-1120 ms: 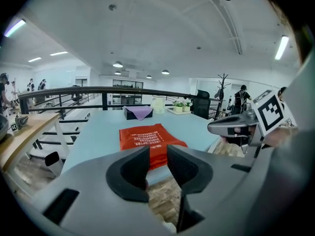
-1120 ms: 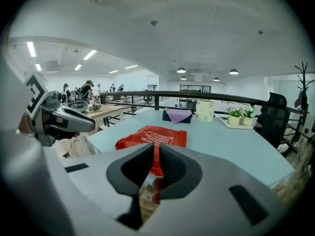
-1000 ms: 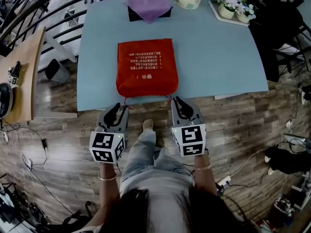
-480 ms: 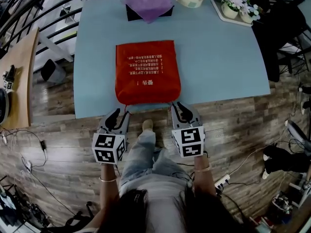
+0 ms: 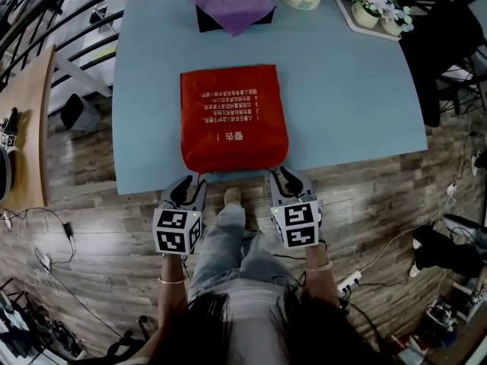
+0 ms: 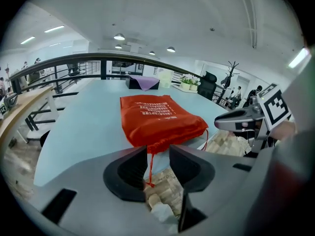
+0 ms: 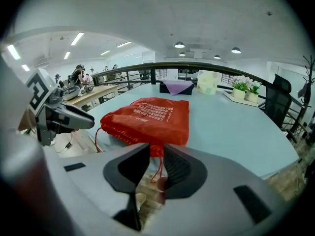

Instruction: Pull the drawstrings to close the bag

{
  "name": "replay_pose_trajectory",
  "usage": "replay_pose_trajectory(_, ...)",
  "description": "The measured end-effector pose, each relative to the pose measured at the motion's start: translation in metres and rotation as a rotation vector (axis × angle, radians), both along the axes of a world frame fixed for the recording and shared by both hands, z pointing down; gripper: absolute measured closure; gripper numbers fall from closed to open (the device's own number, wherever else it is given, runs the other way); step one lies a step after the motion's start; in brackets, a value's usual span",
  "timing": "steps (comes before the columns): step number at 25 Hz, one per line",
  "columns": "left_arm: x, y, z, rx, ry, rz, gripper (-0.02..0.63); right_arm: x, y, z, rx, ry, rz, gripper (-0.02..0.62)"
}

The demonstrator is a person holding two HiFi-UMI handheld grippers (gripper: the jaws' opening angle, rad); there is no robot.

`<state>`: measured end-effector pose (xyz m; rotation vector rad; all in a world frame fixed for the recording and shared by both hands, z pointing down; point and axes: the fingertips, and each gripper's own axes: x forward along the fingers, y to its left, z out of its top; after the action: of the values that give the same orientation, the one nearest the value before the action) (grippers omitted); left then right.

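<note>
Blue table bears red bag, drawstrings dangling over near edge.

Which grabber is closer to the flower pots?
Right. The right gripper is on the same side as the flower pots, though far from them; the left gripper, jaws opening with a drawstring between them, is beyond the red bag, farther away.

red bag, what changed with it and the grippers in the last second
The red bag slid slightly toward the table's near edge. The left gripper is opening its jaws, letting go of the left drawstring that hangs between them. The right gripper stayed just off that edge, the right drawstring loose between its parted jaws.
</note>
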<state>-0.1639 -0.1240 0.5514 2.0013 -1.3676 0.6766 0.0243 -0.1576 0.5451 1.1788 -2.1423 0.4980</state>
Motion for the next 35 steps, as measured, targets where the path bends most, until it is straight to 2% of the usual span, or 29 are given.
replay_pose_trajectory(11, -0.004, -0.001, 0.038, -0.097, -0.019, 0.021, 0.474, 0.003, -0.001, 0.038, -0.087, 0.021, 0.029, 0.502)
replay_pose_trajectory(26, -0.007, -0.005, 0.056, -0.127, -0.061, 0.024, 0.477, 0.002, -0.004, 0.069, -0.184, 0.006, 0.081, 0.502)
replay_pose_trajectory(35, -0.012, -0.007, 0.058, -0.122, -0.118, 0.027, 0.57, 0.007, -0.007, 0.069, -0.148, 0.043, 0.095, 0.552)
